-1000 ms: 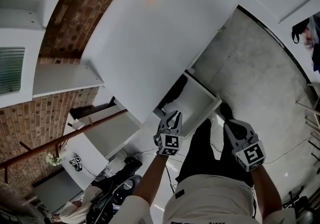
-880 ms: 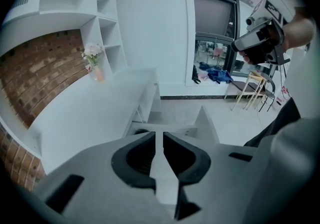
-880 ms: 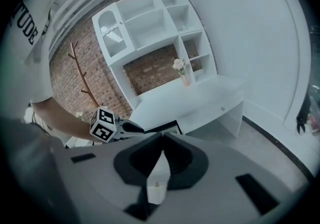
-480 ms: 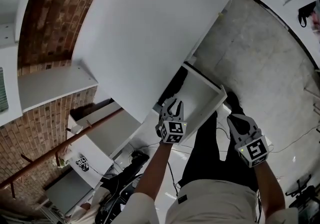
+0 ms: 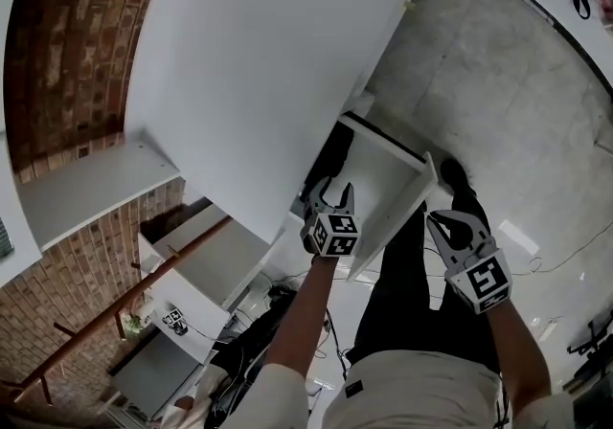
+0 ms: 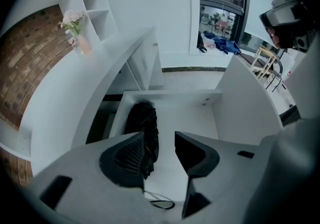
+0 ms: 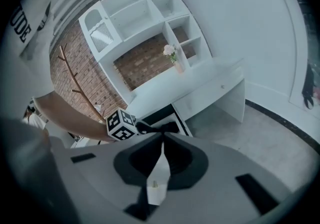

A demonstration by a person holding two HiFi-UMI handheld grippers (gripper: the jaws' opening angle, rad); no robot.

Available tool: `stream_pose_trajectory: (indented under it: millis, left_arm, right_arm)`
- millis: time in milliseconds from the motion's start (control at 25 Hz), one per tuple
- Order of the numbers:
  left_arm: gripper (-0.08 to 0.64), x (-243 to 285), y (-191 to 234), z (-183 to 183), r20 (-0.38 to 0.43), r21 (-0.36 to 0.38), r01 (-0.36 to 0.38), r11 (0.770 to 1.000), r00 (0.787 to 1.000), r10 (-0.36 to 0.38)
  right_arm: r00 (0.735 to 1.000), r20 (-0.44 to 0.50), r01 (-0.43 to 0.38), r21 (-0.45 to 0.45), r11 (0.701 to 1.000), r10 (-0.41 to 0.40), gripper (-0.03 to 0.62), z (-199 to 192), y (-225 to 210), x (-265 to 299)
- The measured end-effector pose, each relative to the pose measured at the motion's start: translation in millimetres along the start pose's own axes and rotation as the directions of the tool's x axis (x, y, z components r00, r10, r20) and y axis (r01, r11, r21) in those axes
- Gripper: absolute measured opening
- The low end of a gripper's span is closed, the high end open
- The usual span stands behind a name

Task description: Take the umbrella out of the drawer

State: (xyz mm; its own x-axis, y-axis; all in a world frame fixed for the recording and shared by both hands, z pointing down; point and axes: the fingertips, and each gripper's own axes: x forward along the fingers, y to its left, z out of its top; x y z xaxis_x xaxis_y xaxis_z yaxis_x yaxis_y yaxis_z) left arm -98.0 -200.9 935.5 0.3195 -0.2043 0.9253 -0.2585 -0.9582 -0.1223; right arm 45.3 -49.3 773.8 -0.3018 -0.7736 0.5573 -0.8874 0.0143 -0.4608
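Drawer (image 6: 192, 113) open from above, bare floor right of umbrella (image 6: 143, 123), desk top (image 6: 75, 88) close at left

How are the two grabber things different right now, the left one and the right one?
The left gripper has its jaws apart, having just been opening, with nothing gripped; the right gripper has its jaws shut together. The left gripper hangs over the open drawer, above the black umbrella; the right gripper is off beside the drawer. Both are empty and carry a marker cube.

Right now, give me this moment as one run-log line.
drawer: open | umbrella: in drawer, not gripped | left gripper: jaws just been opening, above umbrella, pads not touching | right gripper: shut, empty
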Motion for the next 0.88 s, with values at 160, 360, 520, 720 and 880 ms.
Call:
stream_pose_trajectory:
  millis: [160,360,520,720,880]
  left_arm:
    - [0.196,20.7,12.4,-2.9,-0.036,0.003,-0.048,0.999,0.998,0.048]
    - [0.204,40.4,30.2,-7.9,-0.064,0.024,-0.097,0.995,0.993,0.098]
    - [0.222,56.0,41.8,-12.8,-0.091,0.047,-0.126,0.991,0.987,0.130]
    - [0.290,70.0,51.2,-18.9,-0.151,0.128,-0.154,0.980,0.973,0.173]
    - [0.321,81.5,55.7,-28.3,-0.213,0.139,-0.134,0.981,0.964,0.162]
  right_arm:
    - [1.000,0.004,-0.011,0.017,1.000,0.011,0.034,-3.9,-2.0,4.2]
    - [1.000,0.011,-0.022,0.029,0.999,0.022,0.034,-3.6,-5.2,10.5]
    - [0.999,0.017,-0.028,0.038,0.999,0.027,0.034,-8.0,-9.7,18.6]
    - [0.999,0.003,-0.050,0.023,0.998,0.050,0.034,-4.7,-9.8,24.8]
    - [0.998,-0.005,-0.061,0.014,0.998,0.061,0.034,-2.3,-9.6,25.1]
